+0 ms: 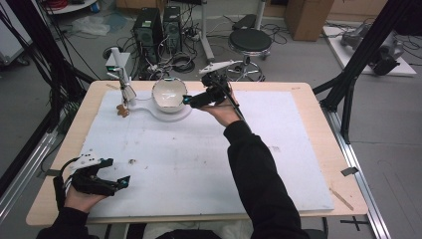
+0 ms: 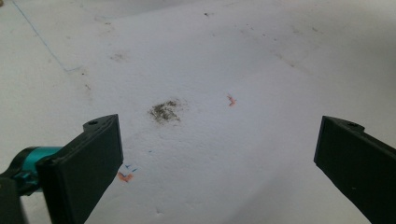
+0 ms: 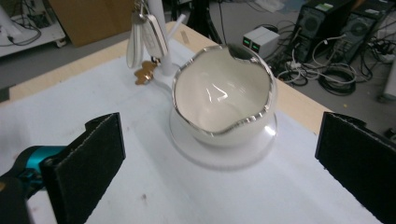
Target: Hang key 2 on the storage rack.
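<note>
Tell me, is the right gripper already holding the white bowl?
No, the right gripper has its fingers wide apart, and the white bowl sits untouched between and beyond them.

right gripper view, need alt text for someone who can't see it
A white bowl with a wavy silver rim sits on a white base, framed by the open right gripper and its black fingers. Behind it, keys hang from a small stand.

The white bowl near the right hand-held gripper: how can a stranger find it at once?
Look at the far edge of the white mat on the wooden table. The bowl sits there on a white base, right of a small stand with hanging keys. Its wavy silver rim and glossy, empty inside set it apart.
</note>
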